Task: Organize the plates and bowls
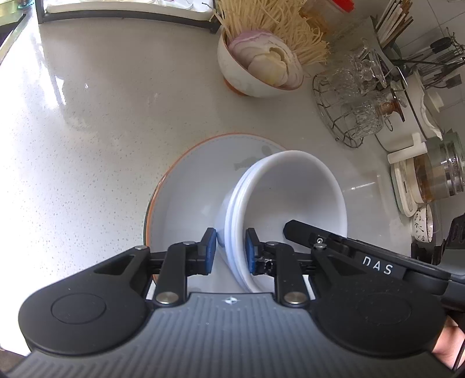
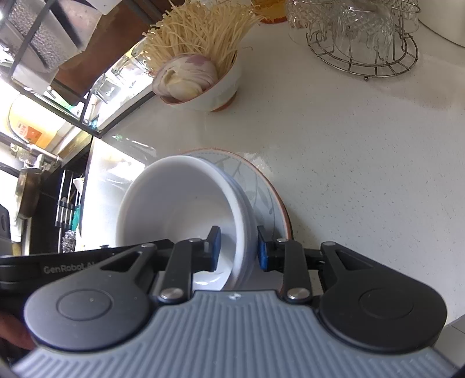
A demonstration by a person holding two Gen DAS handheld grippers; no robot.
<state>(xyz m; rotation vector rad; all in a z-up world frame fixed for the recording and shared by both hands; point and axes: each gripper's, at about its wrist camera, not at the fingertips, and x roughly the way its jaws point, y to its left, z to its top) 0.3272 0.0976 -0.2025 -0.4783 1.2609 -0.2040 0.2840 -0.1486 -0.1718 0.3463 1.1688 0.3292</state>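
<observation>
Several white bowls (image 1: 290,189) (image 2: 174,197) are nested in one stack over a pale plate with an orange rim (image 1: 189,180) (image 2: 261,186) on the speckled white counter. My left gripper (image 1: 231,250) is shut on the stack's near rim, one blue pad outside the wall and one inside. My right gripper (image 2: 239,250) is shut on the rim from the opposite side in the same way. In the left wrist view the right gripper's black body (image 1: 348,253) reaches into the bowl. Whether the stack touches the plate I cannot tell.
A bowl of sliced onion and enoki mushrooms (image 1: 261,67) (image 2: 200,81) stands farther back. A wire rack of glass cups (image 1: 357,96) (image 2: 363,35), a glass jar (image 1: 436,177), a small patterned bowl (image 1: 424,224) and a utensil holder (image 1: 392,23) crowd one side. A sink (image 2: 43,180) lies at the other.
</observation>
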